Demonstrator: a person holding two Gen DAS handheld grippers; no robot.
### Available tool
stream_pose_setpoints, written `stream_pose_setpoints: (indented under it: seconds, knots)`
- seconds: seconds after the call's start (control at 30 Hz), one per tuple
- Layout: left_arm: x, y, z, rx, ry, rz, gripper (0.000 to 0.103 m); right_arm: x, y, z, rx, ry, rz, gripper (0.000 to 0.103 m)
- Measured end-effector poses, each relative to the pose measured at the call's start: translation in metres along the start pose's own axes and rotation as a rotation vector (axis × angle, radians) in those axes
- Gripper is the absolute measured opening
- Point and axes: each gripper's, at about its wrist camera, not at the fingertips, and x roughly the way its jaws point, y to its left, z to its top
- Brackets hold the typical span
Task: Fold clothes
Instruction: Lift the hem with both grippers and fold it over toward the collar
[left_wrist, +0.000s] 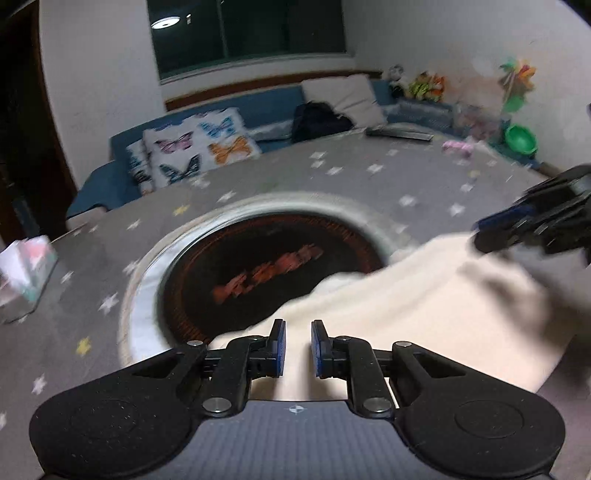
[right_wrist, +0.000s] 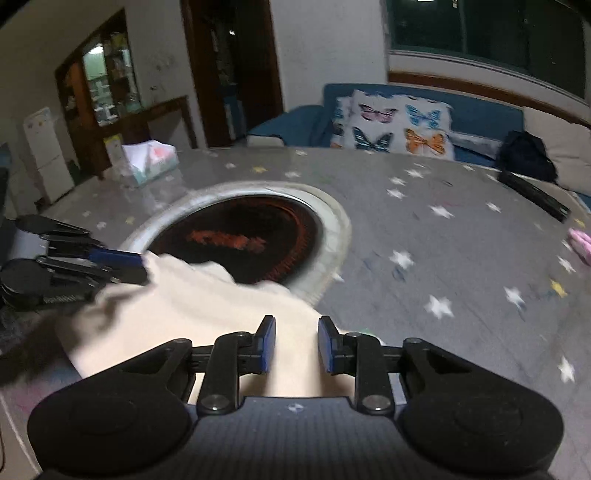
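**Mia:** What is that soft, pale thing on the table?

**Dad:** That's the cream cloth (left_wrist: 424, 306) they want to fold. It lies on the near part of the round table (right_wrist: 461, 266), the one with the grey star cover. Its far edge flops over the dark round heater plate (left_wrist: 273, 269) in the middle.

**Mia:** Who is holding it?

**Dad:** Two grabbers. Look at the left gripper (left_wrist: 298, 347). Its blue pads (left_wrist: 279, 347) stand a little way apart, with the cloth right under them. I can't see any cloth pinched between them there.

**Mia:** And the other one?

**Dad:** The right gripper (right_wrist: 296, 343) is the same, a bit more open, and it hangs over the cloth too. Each camera also sees the other grabber from the side, touching the cloth's edge. It's blurry, so I can't tell if that edge is pinched.

**Mia:** Why are they one on each side?

**Dad:** I think so each can take one corner. Then the cloth stays flat and wide when they lift it, and it folds straight.

**Mia:** Is the folding done?

**Dad:** Not yet, I'd say. The cloth looks bunched, not neat.

**Mia:** What's that box?

**Dad:** A tissue box (right_wrist: 153, 162), well apart from the cloth. The butterfly pillow (right_wrist: 397, 125) sits on the blue sofa (right_wrist: 480, 110) behind.
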Motion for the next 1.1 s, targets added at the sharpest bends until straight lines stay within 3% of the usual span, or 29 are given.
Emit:
stream_pose_setpoints:
  seconds: [0.2, 0.37, 0.47, 0.67, 0.93, 1.1]
  knots:
    - [0.022, -0.017, 0.02, 0.003, -0.002, -0.051, 0.017, 0.033, 0.019, 0.015, -0.029, 0.013, 0.026, 0.025]
    - [0.044, -0.019, 0.015, 0.007, 0.027, -0.011, 0.017, 0.052, 0.023, 0.011, -0.042, 0.042, 0.002, 0.024]
    - [0.037, -0.011, 0.014, -0.035, 0.014, -0.03, 0.017, 0.043, 0.024, 0.011, -0.047, 0.031, 0.002, 0.024]
    - [0.001, 0.007, 0.005, -0.08, -0.03, 0.016, 0.019, 0.011, 0.031, 0.005, -0.082, 0.011, 0.018, 0.024]
    - [-0.053, 0.007, -0.039, -0.103, -0.053, 0.061, 0.019, -0.023, 0.058, -0.031, -0.133, 0.021, 0.09, 0.025]
    - [-0.066, -0.001, -0.064, -0.122, -0.04, 0.084, 0.02, -0.035, 0.062, -0.052, -0.123, 0.033, 0.095, 0.026]
